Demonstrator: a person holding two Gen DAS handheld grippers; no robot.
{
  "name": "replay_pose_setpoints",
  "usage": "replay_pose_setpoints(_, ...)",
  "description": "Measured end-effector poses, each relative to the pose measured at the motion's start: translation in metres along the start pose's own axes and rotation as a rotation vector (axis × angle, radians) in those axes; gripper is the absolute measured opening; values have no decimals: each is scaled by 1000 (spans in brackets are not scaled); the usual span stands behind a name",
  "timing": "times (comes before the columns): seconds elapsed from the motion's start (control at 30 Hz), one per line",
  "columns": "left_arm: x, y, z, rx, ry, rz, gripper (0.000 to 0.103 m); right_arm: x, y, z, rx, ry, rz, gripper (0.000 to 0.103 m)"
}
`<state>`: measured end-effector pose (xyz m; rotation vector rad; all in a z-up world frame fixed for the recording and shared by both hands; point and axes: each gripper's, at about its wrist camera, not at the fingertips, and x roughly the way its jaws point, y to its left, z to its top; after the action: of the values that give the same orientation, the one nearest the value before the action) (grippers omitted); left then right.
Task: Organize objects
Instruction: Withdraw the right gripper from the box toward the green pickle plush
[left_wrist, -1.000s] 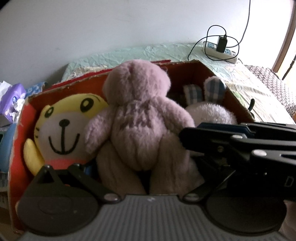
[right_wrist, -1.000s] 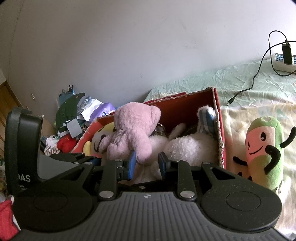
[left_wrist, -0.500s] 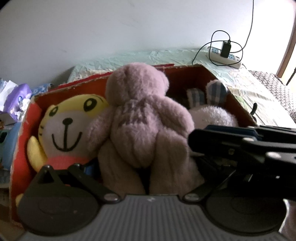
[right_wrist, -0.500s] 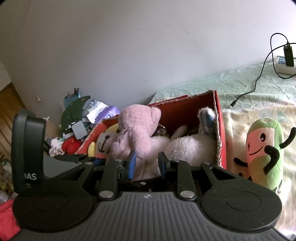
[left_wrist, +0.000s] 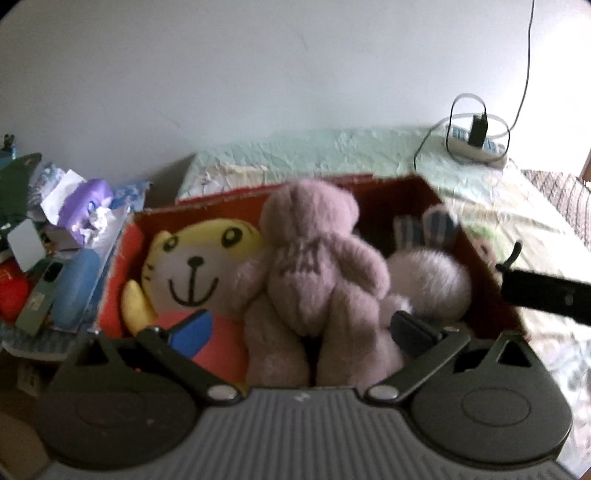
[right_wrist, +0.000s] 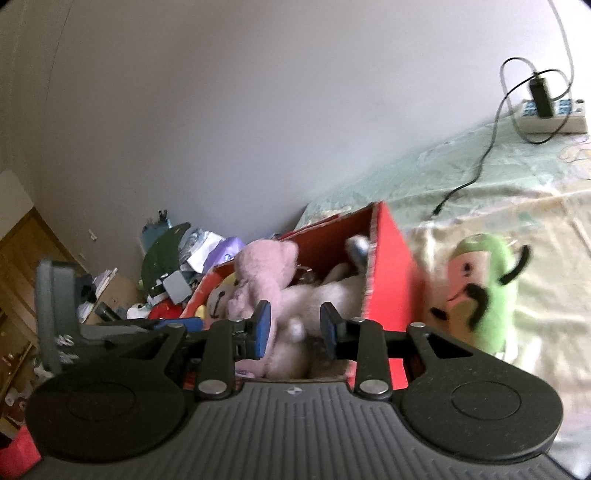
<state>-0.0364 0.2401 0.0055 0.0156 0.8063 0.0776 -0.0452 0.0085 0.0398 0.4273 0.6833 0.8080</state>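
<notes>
A red cardboard box (left_wrist: 476, 258) on the bed holds a pink teddy bear (left_wrist: 317, 266), a yellow tiger plush (left_wrist: 195, 266) and a white bunny plush (left_wrist: 428, 280). My left gripper (left_wrist: 299, 330) is open, its fingers wide on either side of the bear's legs with a gap at the blue left pad. In the right wrist view my right gripper (right_wrist: 295, 328) hangs over the box's (right_wrist: 388, 280) near corner. Its jaws are opening, and pale plush shows between them without being pressed. A green and pink plush (right_wrist: 476, 291) lies on the bed right of the box.
A power strip with a charger and cables (right_wrist: 550, 114) lies far back on the green sheet (left_wrist: 332, 155). Left of the box is a heap of clutter with a purple tissue pack (left_wrist: 85, 206). A white wall stands behind. Wooden furniture (right_wrist: 18, 251) is far left.
The left gripper has drawn back and up, so its spread fingers now show beside the bear's legs. The right gripper has slid right, away from the bear, and its jaws have widened.
</notes>
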Motion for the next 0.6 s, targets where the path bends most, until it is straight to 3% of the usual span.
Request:
replay_pose_setpoints(0.3,-27,-42,11,-18,-80,-116,101,-29,-45,3,56,3,-81,33)
replay_pose_setpoints(0.6,-26,-100,7,-11,-62,-238,98,-40,-94,3,89,55,-144,34)
